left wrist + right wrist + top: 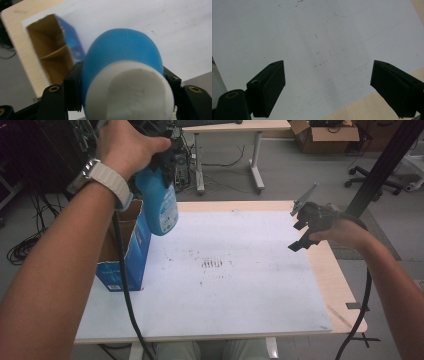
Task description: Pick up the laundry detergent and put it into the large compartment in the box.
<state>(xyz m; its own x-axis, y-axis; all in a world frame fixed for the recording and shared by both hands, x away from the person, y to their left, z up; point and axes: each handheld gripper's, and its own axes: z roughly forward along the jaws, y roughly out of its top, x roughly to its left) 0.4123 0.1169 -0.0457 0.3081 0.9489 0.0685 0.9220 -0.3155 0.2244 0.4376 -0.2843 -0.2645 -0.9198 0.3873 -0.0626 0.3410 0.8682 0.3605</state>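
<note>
My left tongs (159, 170) are clamped on the blue bottle (161, 205), gripping it near the white cap (130, 92); in the left gripper view both black jaws press its sides. Bottle hangs base down in the air, above the open top of the blue cardboard box (125, 245), clear of it. Box stands upright at the left edge of the bench (345, 285), on the white sheet (235, 285), brown inside, a divider visible. My right tongs (300, 235) are spread wide with nothing between the jaws, held over the sheet's right side, well apart from the bottle and box.
</note>
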